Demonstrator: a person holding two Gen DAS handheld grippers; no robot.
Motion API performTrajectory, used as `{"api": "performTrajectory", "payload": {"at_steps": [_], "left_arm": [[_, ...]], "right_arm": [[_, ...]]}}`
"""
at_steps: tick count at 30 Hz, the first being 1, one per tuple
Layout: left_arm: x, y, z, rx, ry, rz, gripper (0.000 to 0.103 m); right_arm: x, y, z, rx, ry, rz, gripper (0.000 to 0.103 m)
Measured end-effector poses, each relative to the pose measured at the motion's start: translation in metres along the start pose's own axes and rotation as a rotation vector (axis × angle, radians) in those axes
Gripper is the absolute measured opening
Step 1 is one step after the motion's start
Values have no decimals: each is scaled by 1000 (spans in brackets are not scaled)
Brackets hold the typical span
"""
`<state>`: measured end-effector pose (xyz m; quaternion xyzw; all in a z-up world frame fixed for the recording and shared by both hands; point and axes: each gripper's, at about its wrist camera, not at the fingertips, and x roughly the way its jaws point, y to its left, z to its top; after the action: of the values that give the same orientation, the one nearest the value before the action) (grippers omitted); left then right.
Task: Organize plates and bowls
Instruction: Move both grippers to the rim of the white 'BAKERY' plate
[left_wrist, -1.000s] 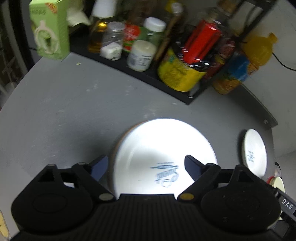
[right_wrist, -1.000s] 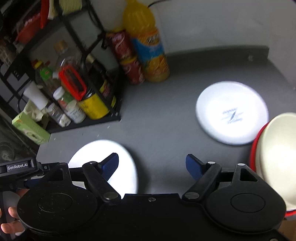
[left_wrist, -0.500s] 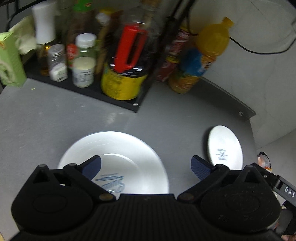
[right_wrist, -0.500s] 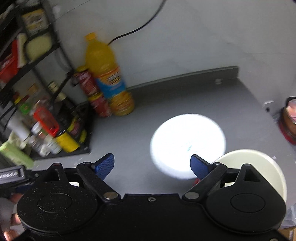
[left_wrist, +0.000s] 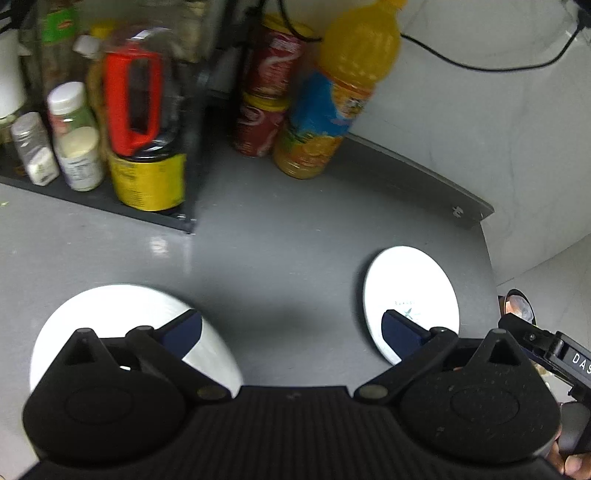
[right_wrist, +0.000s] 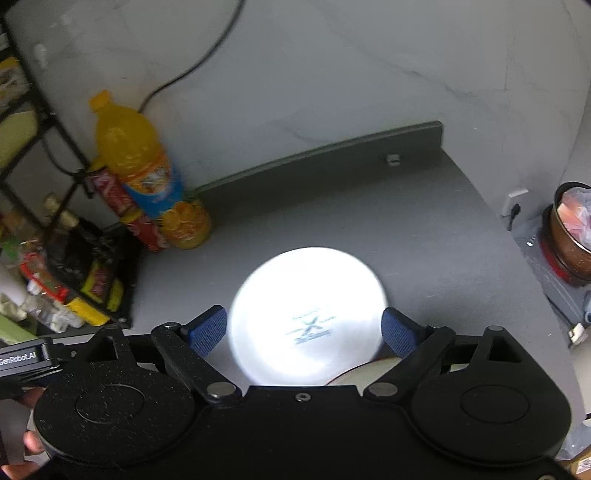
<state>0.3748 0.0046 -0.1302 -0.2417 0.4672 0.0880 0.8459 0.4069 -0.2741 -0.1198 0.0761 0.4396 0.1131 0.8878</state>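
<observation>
A second ago the left wrist view was filled at centre by a white plate; that left plate (left_wrist: 122, 325) is now seen at the lower left of the frame, partly hidden behind the left finger of the left gripper (left_wrist: 291, 328). The second white plate, the right plate (left_wrist: 410, 299), formerly a sliver at the right edge, is now seen in the lower right, just behind the right finger. The jaws of the left gripper are spread fully, wider than a second ago, with only bare grey counter (left_wrist: 288, 258) between them.

In the right wrist view the right plate (right_wrist: 308, 314) has passed from the right of the frame to the lower centre and is framed between the blue pads of the right gripper (right_wrist: 303, 330), whose jaws are opening. No contact between pads and plate can be confirmed, as the plate is overexposed and blurred; the gripper appears to be held above it.

Shown only in the right wrist view: the rim of a cream bowl (right_wrist: 369, 371) under the right finger, apparently with a red edge, and a brown pot (right_wrist: 567, 243) at the right edge beyond the counter. Shown clearly only in the left wrist view: the left plate, and the rack (left_wrist: 110, 199) of jars in the upper left. The orange drink bottle (left_wrist: 332, 96) is recorded in both views, against the wall.
</observation>
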Motion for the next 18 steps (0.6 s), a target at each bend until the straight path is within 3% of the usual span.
{"api": "performTrajectory", "payload": {"at_steps": [4, 11, 18], "left_arm": [[21, -20, 5, 16, 41, 7, 102], [55, -47, 6, -17, 89, 17, 102], [85, -63, 3, -63, 118, 22, 101]], "right_arm": [[13, -19, 8, 18, 21, -5, 96], [47, -49, 27, 34, 153, 6, 95], [75, -65, 42, 14, 226, 34, 78]]}}
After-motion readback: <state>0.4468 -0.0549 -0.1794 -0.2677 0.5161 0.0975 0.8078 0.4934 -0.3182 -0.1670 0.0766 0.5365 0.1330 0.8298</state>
